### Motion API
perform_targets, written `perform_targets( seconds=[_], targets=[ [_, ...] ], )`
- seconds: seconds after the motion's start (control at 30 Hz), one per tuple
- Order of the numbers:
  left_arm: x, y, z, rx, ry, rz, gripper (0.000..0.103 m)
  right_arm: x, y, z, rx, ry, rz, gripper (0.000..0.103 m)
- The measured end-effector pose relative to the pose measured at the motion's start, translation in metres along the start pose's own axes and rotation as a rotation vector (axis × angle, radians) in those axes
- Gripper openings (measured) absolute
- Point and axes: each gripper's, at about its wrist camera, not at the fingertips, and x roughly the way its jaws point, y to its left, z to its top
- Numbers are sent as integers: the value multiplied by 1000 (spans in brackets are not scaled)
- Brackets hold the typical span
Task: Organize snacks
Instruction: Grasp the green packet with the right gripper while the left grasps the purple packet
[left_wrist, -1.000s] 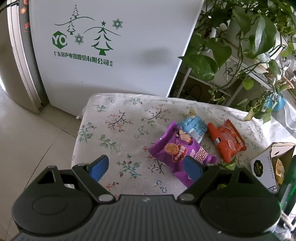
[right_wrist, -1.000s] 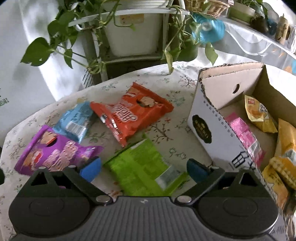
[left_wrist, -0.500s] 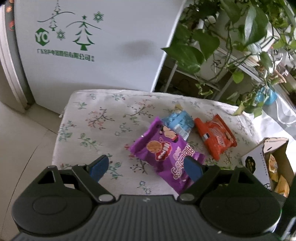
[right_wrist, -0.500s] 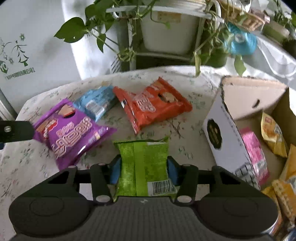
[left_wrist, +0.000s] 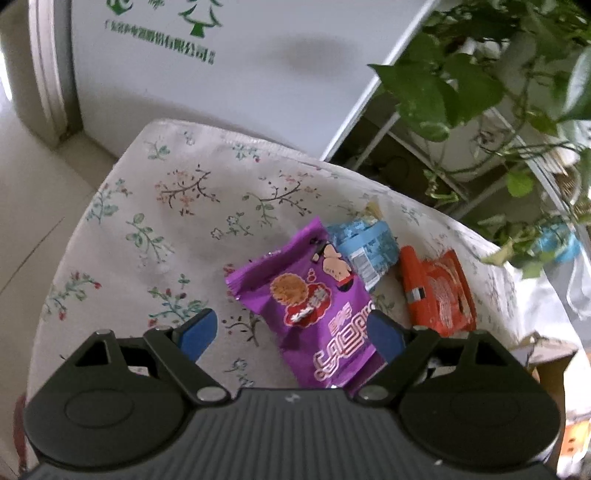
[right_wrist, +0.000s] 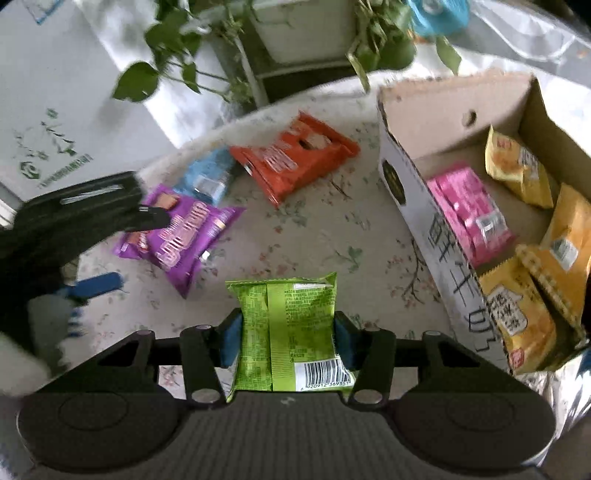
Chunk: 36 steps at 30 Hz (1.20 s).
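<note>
Bench (left_wrist: 155, 236) surface carried a floral cloth and stood before a white cabinet (left_wrist: 236, 74) with green printing, beside potted plants (left_wrist: 480, 74). A cardboard box (right_wrist: 417, 206) sat open at the right of the bench; it held a pink packet (right_wrist: 469, 210) and several yellow packets (right_wrist: 517, 166).

The purple snack packet (left_wrist: 314, 306) lay flat on the cloth, with the blue packet (left_wrist: 365, 247) touching its far corner and the orange packet (left_wrist: 436, 291) just beside that.

The left gripper (left_wrist: 288, 334) hovered above the purple packet with its jaws wide; the packet's near end lay between them, and whether the right pad touched it could not be told.

The right gripper (right_wrist: 288, 339) had just closed its jaws, which gripped the green snack packet (right_wrist: 288, 328) by its side edges, barcode end nearest the camera. The packet was raised clear of the cloth, between the purple packet and the box.
</note>
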Motion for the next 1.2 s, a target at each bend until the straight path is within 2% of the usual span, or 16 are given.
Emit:
perform_targets(
  seconds=[0.37, 0.5, 0.6, 0.73, 0.83, 1.0, 1.1, 1.2],
  targets=[
    [22, -16, 11, -14, -31, 55, 93, -13, -15, 9, 28, -17, 44, 58],
    [33, -23, 8, 22, -22, 73, 97, -15, -18, 12, 46, -27, 52, 58],
    [37, -29, 3, 78, -34, 115, 99, -16, -21, 14, 65, -33, 57, 58],
    [31, -22, -6, 109, -41, 149, 99, -18, -26, 17, 87, -36, 64, 58],
    [25, -13, -11, 135, -29, 167, 93, -19, -28, 17, 97, -35, 74, 58],
    [16, -2, -16, 195, -42, 130, 85, -21, -29, 19, 109, -34, 88, 58],
    [16, -2, -17, 214, -50, 121, 85, -22, -28, 18, 111, -35, 104, 58],
    [16, -4, -14, 192, -53, 93, 87, -23, -27, 18, 108, -37, 111, 58]
  ],
)
